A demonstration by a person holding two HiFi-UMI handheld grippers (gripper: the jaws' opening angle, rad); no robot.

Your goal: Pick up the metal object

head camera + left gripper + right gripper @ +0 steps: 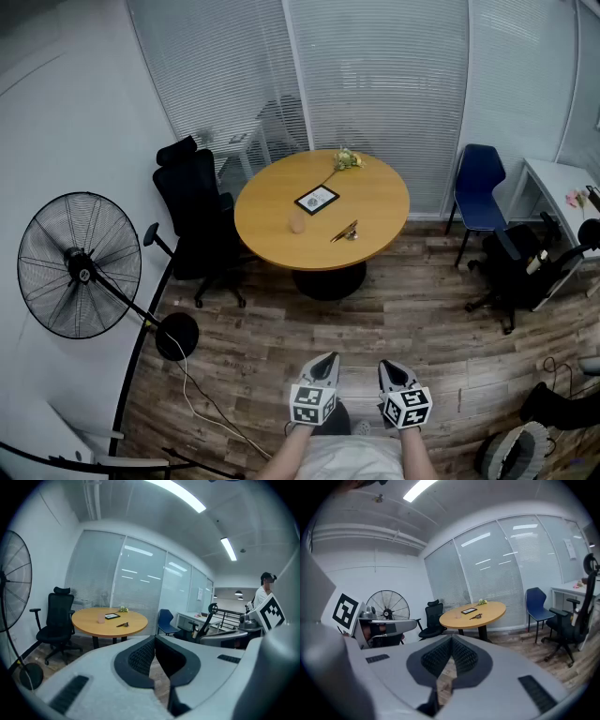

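Clenched and empty, left tool and right tool hover well short of the surface bearing the metal object, tablet and cup.

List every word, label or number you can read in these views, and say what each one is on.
No text can be read anywhere.
Dark-framed card on the round table: print too small to read.
Sheet on the glass wall: too blurred to read.
Marker cubes: black-and-white square patterns only, no letters or numbers.
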